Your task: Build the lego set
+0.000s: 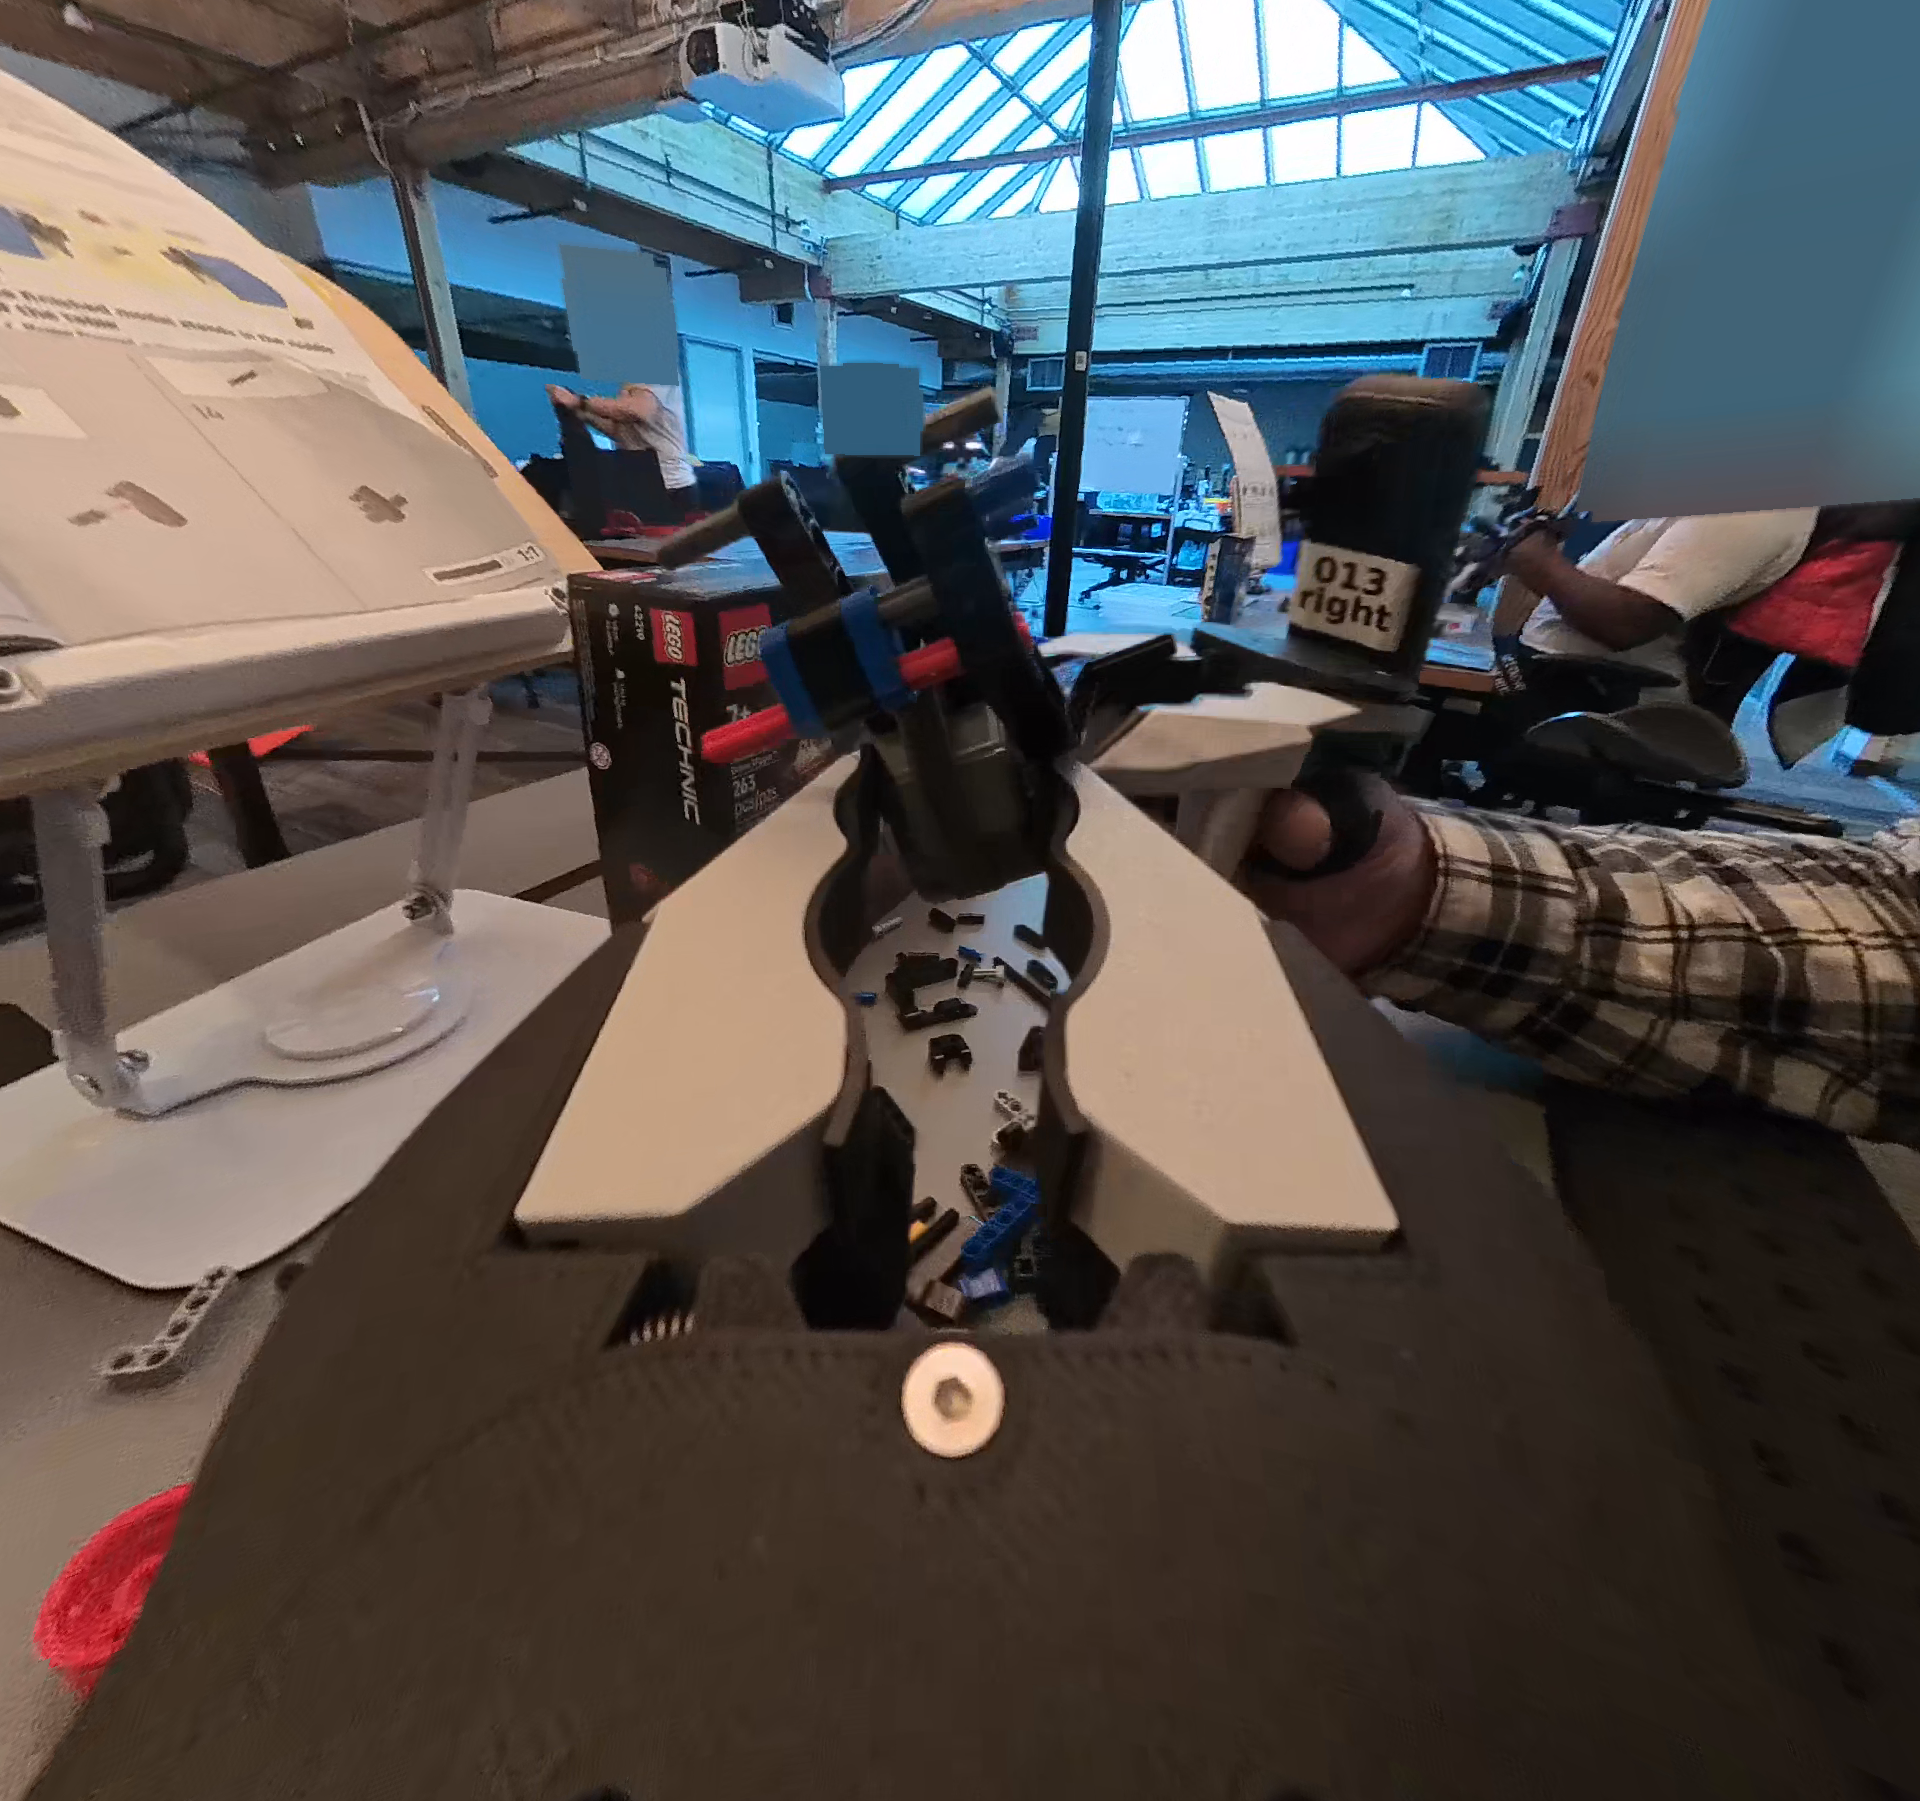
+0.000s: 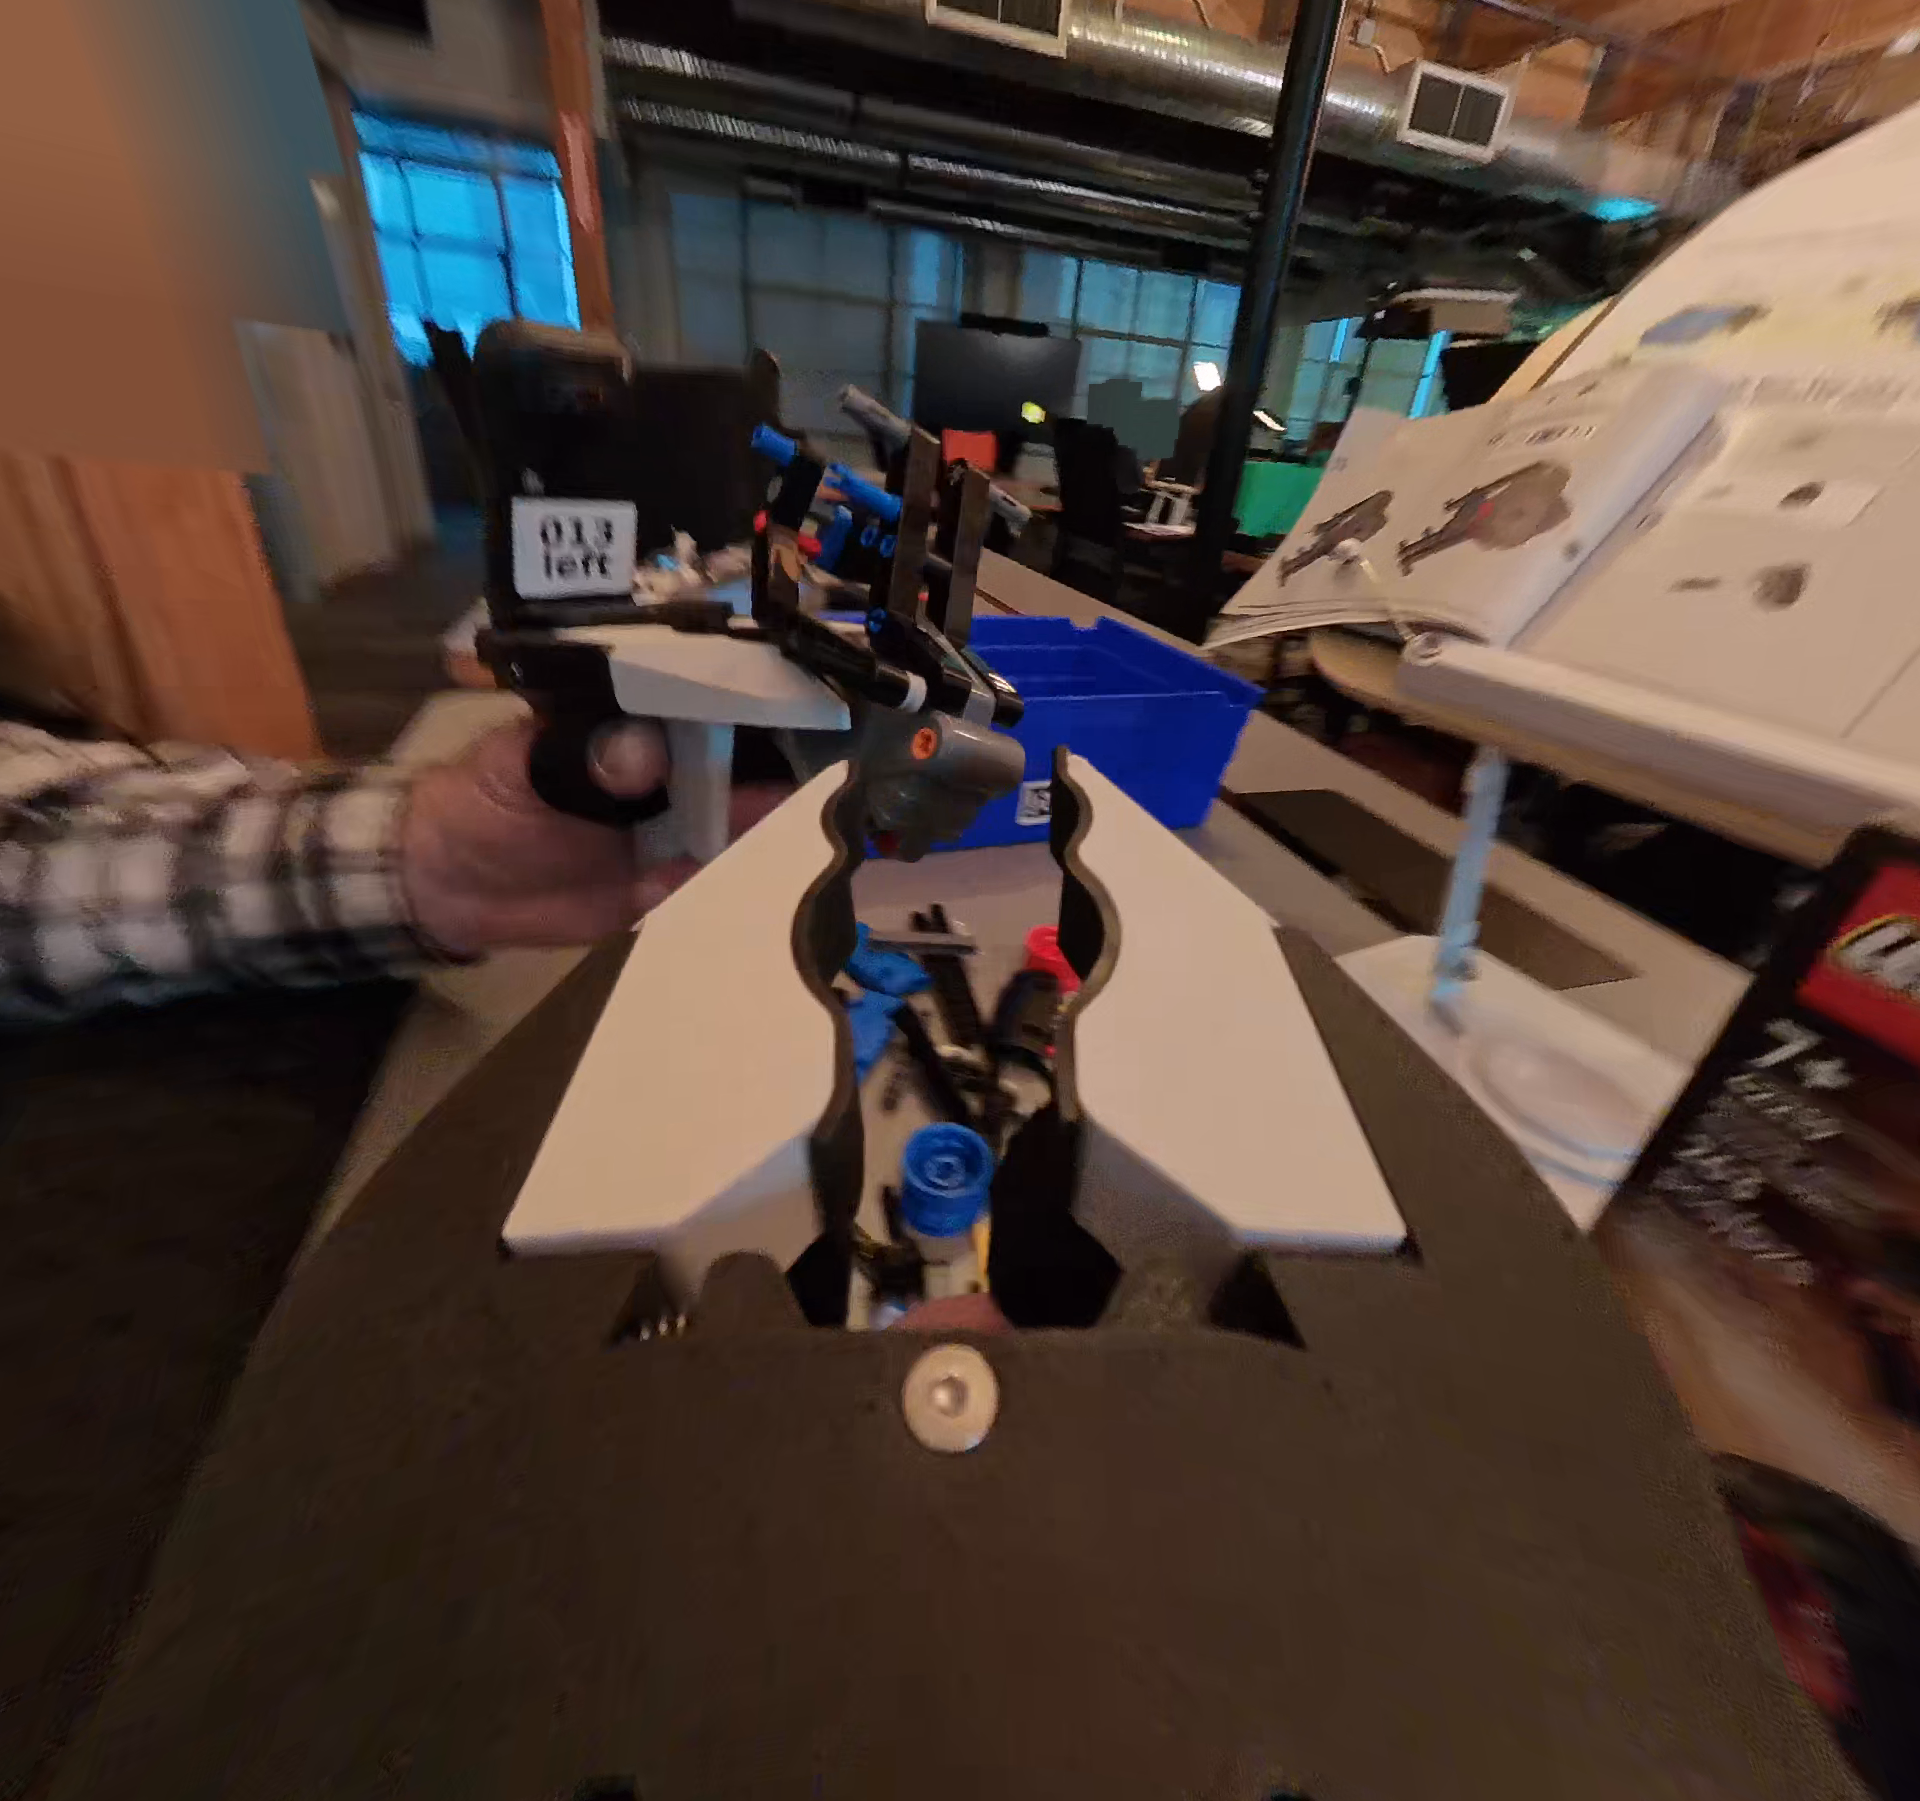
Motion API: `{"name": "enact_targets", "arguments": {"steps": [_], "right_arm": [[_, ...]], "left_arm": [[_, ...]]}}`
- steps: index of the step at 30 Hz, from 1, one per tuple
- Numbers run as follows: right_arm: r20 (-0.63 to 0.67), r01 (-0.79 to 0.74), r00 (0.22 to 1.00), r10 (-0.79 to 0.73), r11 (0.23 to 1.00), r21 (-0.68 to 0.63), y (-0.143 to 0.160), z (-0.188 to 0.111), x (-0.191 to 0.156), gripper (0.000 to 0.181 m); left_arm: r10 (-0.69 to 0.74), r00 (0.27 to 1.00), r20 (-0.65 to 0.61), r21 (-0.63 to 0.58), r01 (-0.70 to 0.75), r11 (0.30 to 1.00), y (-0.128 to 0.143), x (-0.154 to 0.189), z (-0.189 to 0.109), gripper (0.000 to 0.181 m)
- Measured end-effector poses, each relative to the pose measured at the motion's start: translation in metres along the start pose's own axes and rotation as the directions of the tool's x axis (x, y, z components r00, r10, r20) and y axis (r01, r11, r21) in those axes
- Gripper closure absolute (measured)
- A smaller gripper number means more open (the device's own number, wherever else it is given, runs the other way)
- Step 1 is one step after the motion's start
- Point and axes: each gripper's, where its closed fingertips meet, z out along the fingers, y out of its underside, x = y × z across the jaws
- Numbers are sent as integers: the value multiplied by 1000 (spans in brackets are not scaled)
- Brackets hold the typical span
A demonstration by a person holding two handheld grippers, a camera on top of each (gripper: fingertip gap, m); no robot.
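Table (image 1: 312,878), pale grey, carries everything else in the scene. Instruction booklet (image 1: 208,421) lies open on a white stand (image 1: 260,1055) at the left of the left wrist view and at the right of the right wrist view. Black set box (image 1: 665,712) stands upright just beside the stand's base. Blue bin (image 2: 1122,723) sits farther back on the table, behind the raised model in the right wrist view. Left gripper (image 1: 951,816) is clenched on the dark grey base of the partly built lego model (image 1: 894,629), which is held tilted in the air above the table; black beams, blue connectors and a red axle project from its upper part. Right gripper (image 2: 951,795) stands released, its jaws parted on either side of the same grey base; whether the left jaw touches it cannot be told. Loose pieces (image 1: 956,1003), mostly black and blue, lie scattered on the table beneath both grippers, among them a blue wheel hub (image 2: 940,1180). Grey perforated beam (image 1: 171,1330) lies apart at the stand's near edge.
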Motion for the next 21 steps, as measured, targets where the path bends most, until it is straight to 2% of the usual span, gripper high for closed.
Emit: {"name": "enact_targets", "arguments": {"steps": [3, 7, 11, 13, 15, 18, 21], "right_arm": [[-93, 273, 954, -284, 955, -111, 3, -2, 4, 132], [-107, 511, 833, -542, 830, -224, 5, 0, -3, 134], [-80, 564, 792, -605, 776, -281, 15, 2, -6, 140], [-69, 532, 818, -571, 796, -287, 18, 2, -6, 140], [-41, 517, 832, -554, 799, -308, 24, 1, -5, 133], [-32, 562, 790, -612, 745, -359, 31, 1, -4, 121], [-68, 602, 746, -662, 715, -355, 23, 5, -8, 131]], "left_arm": [[-10, 1000, -4, -28, 10, 1000, 4, 1, 2, 154], [-3, 1000, -15, -58, 2, 998, 9, 4, 5, 155], [0, 1000, -8, -83, -1, 997, 15, 2, 5, 156], [-21, 1000, -10, -81, 20, 997, 16, 2, 6, 156], [-33, 999, -16, -62, 32, 998, 13, 3, 5, 156], [-51, 999, -18, -31, 51, 998, 7, 2, 4, 156], [-63, 997, -50, -37, 62, 997, 10, 9, 6, 156]]}}
